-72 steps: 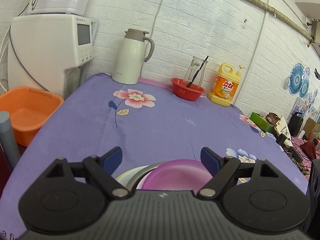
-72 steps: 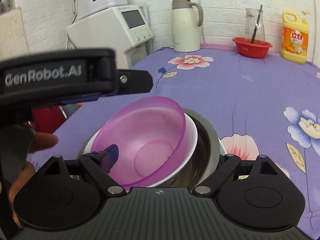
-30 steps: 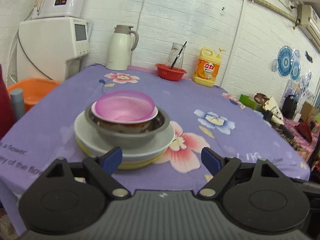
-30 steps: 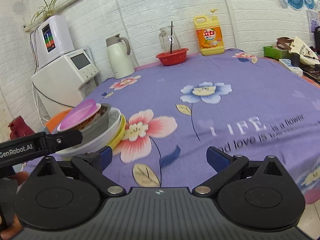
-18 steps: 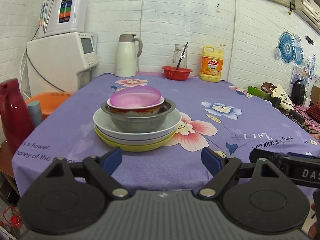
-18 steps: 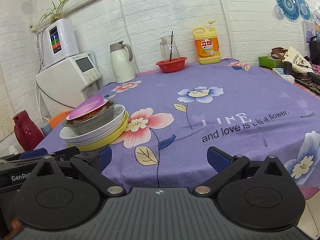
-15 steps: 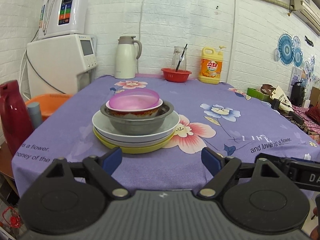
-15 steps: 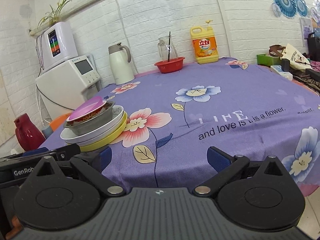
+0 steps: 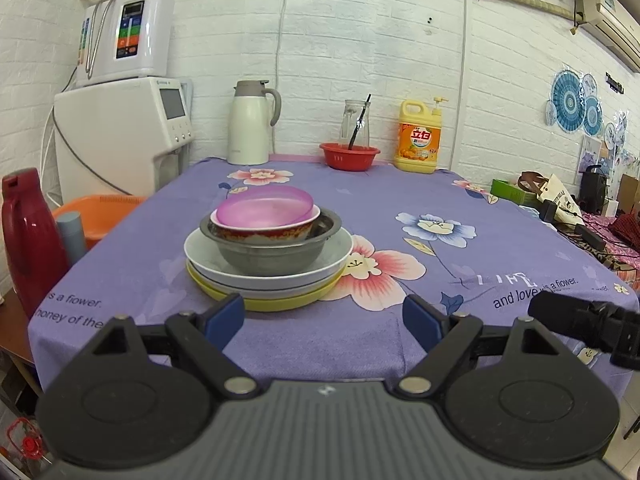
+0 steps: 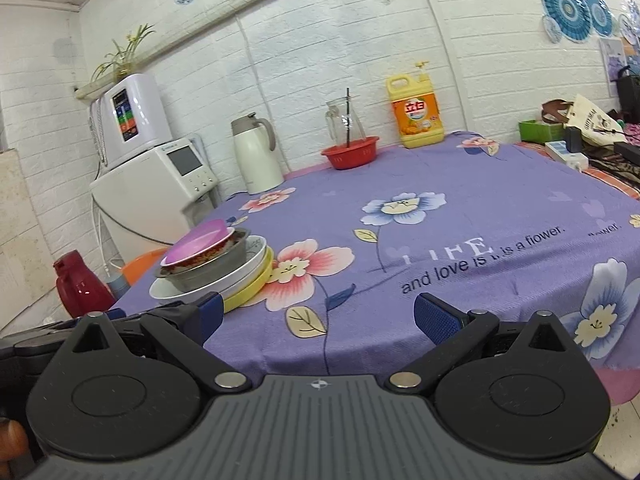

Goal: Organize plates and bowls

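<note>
Fingers of both grippers, left (image 9: 323, 316) and right (image 10: 316, 314), are spread and empty, off the table. The stack (image 9: 268, 244) looks finished; nothing remains to grasp.

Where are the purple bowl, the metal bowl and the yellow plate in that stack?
purple bowl (image 9: 267, 205), left wrist view, on its inner surface.
metal bowl (image 9: 272, 258), left wrist view, on its outer wall.
yellow plate (image 9: 280, 303), left wrist view, on its front rim.
</note>
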The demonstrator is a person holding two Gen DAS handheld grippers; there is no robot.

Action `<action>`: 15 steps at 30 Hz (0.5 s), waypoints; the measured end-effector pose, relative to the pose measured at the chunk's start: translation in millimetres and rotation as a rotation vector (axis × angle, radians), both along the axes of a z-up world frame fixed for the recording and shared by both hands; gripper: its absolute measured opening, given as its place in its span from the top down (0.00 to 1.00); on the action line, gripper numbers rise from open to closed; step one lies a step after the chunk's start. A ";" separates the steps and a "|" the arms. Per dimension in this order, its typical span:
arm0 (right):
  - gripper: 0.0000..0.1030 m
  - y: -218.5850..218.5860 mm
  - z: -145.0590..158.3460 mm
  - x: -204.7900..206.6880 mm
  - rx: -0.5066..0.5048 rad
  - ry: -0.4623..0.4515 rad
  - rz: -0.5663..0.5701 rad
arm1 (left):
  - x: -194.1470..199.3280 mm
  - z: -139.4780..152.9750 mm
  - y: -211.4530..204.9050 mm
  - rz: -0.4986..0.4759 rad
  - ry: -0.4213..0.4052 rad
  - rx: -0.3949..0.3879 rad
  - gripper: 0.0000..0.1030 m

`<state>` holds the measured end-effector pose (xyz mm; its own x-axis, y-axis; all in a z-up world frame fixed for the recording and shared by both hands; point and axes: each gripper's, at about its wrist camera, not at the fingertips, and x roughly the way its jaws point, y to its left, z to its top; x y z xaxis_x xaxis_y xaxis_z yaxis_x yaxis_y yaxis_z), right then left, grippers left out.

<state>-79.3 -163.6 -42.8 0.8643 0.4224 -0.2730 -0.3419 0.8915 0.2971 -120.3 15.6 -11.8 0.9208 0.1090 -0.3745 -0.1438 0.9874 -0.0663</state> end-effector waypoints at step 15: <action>0.00 -0.3 -2.8 1.2 0.016 0.018 0.016 | -5.8 0.9 3.2 0.007 -0.031 -0.023 0.17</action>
<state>-78.1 -163.9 -45.5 0.8527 0.4402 -0.2813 -0.3503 0.8813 0.3170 -126.1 18.8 -10.9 0.9311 0.1076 -0.3485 -0.1486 0.9845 -0.0932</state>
